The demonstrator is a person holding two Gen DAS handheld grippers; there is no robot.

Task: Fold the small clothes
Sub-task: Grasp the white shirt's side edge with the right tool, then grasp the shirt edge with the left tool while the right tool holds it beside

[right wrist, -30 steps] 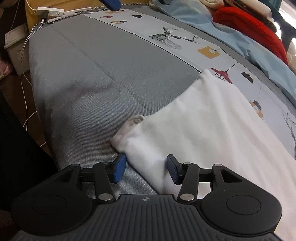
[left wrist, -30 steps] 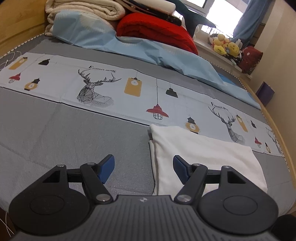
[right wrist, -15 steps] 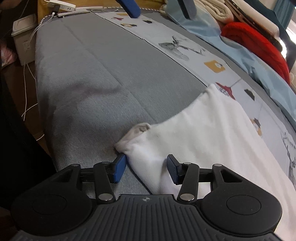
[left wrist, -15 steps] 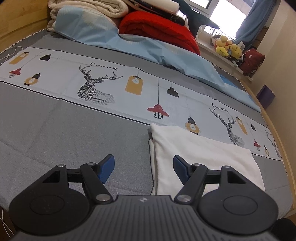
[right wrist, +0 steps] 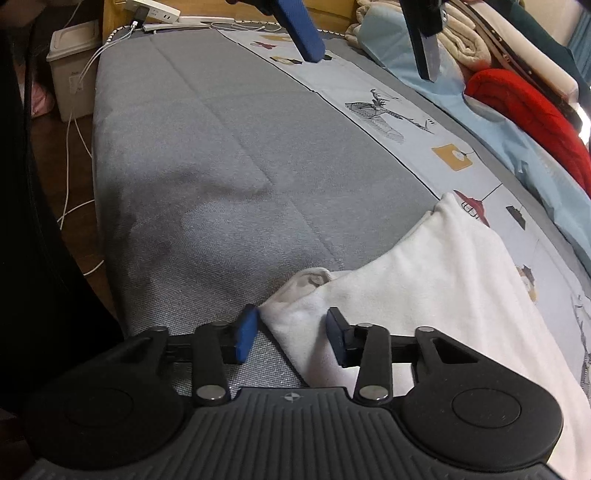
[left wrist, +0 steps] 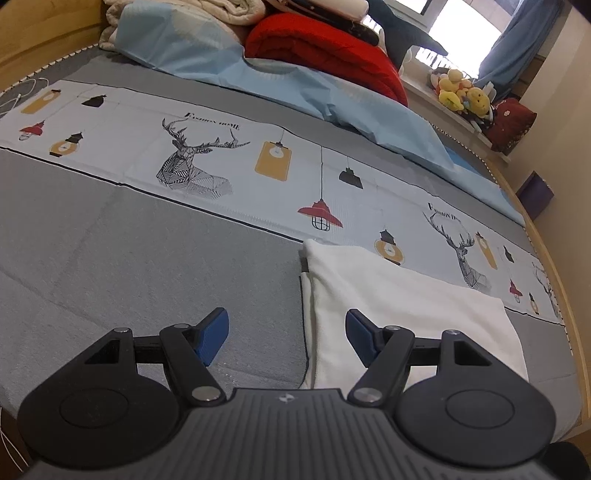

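A folded white garment (left wrist: 388,302) lies flat on the grey bed cover (left wrist: 129,258), its far edge on the printed band. My left gripper (left wrist: 286,339) hovers open above the garment's left edge with nothing between its fingers; the right wrist view shows it high at the top (right wrist: 369,44). My right gripper (right wrist: 291,336) is low at the garment's near corner (right wrist: 295,317). Its jaws are closing with that bunched corner between the blue pads, and the cloth is not visibly pinched. The rest of the garment (right wrist: 424,288) spreads away to the right.
A light-blue sheet (left wrist: 332,99), a red blanket (left wrist: 325,48) and cream bedding are piled at the bed's far side. Plush toys (left wrist: 461,92) sit on the windowsill. A power strip (right wrist: 151,13), cables and a white box (right wrist: 74,85) are off the bed's left end.
My right gripper's jaws have narrowed around the garment's corner, and its view has rolled a little. The left gripper stays open in about the same spot.
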